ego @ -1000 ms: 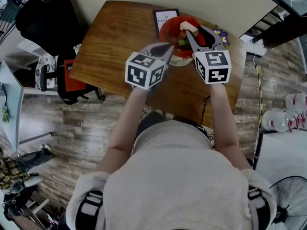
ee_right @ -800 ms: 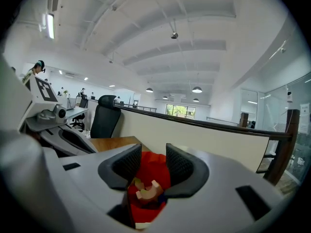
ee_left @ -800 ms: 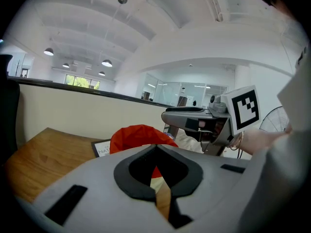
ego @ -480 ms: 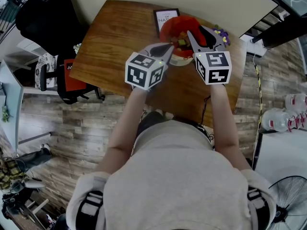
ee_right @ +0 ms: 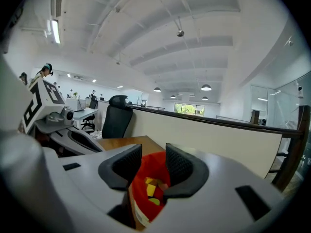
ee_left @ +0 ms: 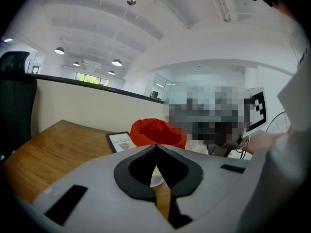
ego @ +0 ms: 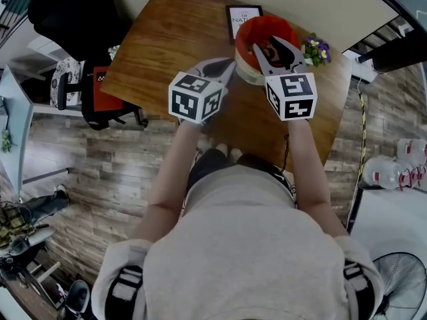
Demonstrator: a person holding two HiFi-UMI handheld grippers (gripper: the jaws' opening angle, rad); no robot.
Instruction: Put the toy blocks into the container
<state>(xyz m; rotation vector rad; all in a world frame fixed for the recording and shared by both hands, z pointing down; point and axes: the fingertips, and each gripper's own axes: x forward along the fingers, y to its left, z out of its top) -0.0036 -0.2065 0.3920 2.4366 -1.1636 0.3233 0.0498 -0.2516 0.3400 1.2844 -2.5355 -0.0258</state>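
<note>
Several blocks [ee_right: 150, 189] in red container [ego: 248, 32], R gripper [ee_right: 154, 150] open.

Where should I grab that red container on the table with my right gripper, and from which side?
Probably its near rim, from above on your side: one jaw inside, one outside the wall. The red container is open-topped, upright and looks wider than the open jaws of the right gripper, so spanning it seems unlikely. The blocks lie low inside, leaving room at the rim.
</note>
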